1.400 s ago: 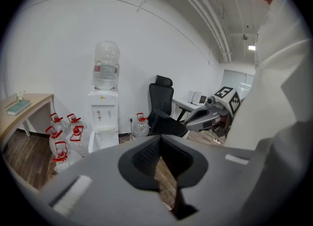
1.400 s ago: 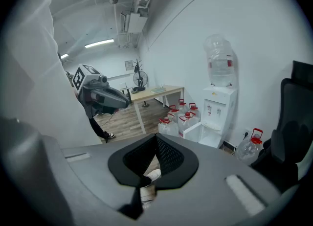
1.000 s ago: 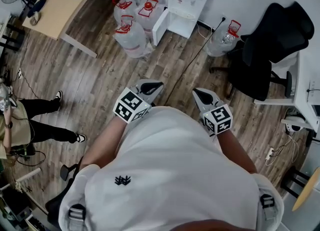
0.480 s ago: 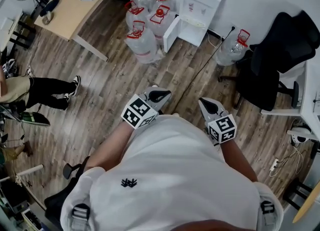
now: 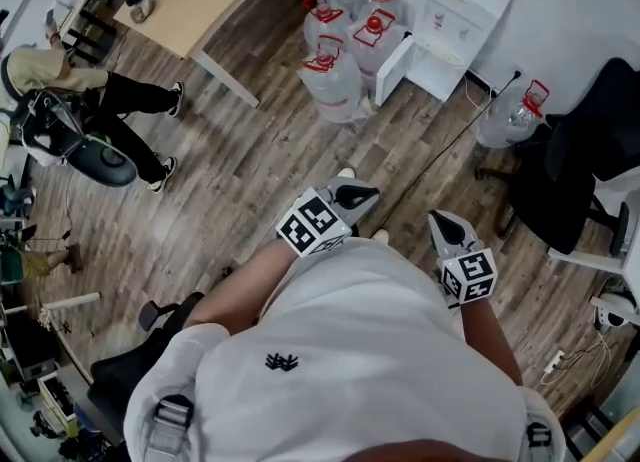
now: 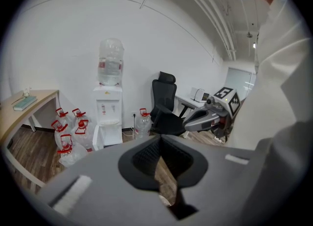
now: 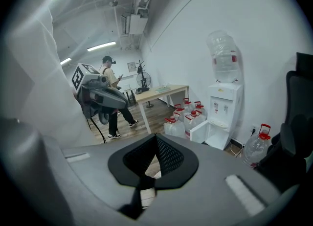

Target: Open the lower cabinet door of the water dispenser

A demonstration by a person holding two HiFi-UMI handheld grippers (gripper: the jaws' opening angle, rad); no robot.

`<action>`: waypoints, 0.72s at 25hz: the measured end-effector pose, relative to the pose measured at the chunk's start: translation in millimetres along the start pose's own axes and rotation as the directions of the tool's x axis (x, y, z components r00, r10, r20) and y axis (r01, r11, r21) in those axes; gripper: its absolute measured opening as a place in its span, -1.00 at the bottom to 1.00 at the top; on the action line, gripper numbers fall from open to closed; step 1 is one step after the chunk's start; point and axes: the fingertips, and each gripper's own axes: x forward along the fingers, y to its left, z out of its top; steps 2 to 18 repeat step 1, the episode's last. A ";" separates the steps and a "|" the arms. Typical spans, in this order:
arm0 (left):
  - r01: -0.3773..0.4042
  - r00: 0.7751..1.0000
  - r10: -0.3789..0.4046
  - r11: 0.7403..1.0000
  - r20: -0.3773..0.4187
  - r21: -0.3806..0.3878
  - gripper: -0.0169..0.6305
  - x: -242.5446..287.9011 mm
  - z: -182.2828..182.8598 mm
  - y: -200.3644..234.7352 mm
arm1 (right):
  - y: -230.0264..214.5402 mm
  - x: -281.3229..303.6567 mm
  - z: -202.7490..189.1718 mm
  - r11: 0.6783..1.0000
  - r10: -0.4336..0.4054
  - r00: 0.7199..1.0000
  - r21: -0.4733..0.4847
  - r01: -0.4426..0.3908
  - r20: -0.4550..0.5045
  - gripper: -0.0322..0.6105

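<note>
The white water dispenser (image 5: 455,20) stands against the far wall with a clear bottle on top. Its lower cabinet door (image 5: 394,68) hangs swung open to the left, and the compartment behind it shows. Both grippers are held close to the person's body, far from the dispenser, and hold nothing. My left gripper (image 5: 357,194) is shut and points at the floor ahead. My right gripper (image 5: 446,227) is shut too. In the left gripper view the dispenser (image 6: 108,113) and open door (image 6: 96,137) lie beyond the closed jaws (image 6: 159,140). The right gripper view shows the dispenser (image 7: 223,106), its door (image 7: 197,131) and the shut gripper (image 7: 155,140).
Several big water bottles with red caps (image 5: 340,50) crowd the floor left of the dispenser; one more bottle (image 5: 511,113) stands to its right. A black office chair (image 5: 585,145) is at right, a wooden desk (image 5: 205,0) at back left. A seated person (image 5: 95,100) is at far left.
The head view has swung, so the dispenser, bottles and both grippers sit further right in the picture. The person at left has moved up the frame. Both grippers stay shut.
</note>
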 end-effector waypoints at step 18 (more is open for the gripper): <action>0.001 1.000 -0.001 1.000 0.002 0.001 -0.78 0.5 1.8 3.1 | -1.8 2.4 2.0 1.000 -0.002 1.000 -0.005 0.002 -0.002 -0.89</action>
